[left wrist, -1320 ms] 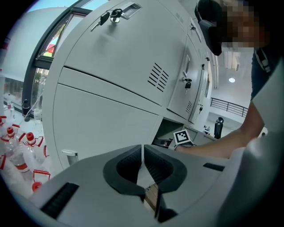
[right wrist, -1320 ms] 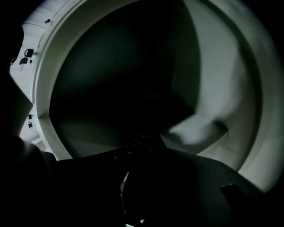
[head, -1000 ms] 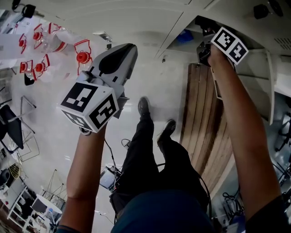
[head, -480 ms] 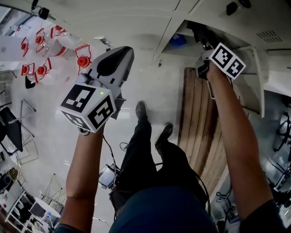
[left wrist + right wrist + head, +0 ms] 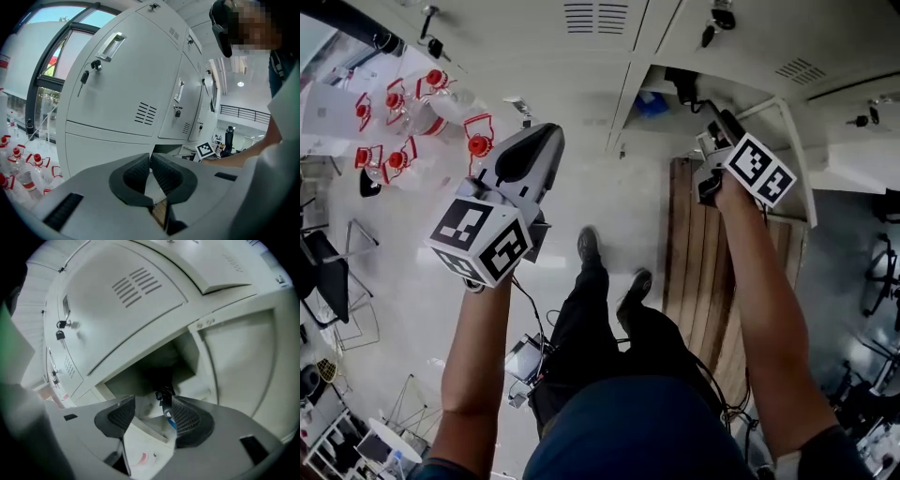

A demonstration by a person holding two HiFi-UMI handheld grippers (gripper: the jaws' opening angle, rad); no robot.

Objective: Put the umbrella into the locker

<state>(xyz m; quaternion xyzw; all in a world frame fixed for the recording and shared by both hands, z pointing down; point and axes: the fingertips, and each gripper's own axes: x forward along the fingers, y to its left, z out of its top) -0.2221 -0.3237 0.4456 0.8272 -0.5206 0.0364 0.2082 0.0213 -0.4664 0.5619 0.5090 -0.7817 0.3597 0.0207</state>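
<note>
Umbrella [image 5: 161,380]: dark bundle inside the open locker [image 5: 199,362] compartment, judged delivered. Right gripper [image 5: 153,404]: jaws have just been opening, now wide apart and clasping nothing, consistent with release. Left gripper [image 5: 150,161]: jaws together, empty, idle.

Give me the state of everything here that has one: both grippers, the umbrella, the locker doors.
Left gripper: shut, empty.
Right gripper: open, jaws have just been opening, gripping nothing.
Umbrella: lying inside the open compartment, free of the jaws.
Compartment door: swung open.
Neighbouring locker doors: closed.
</note>
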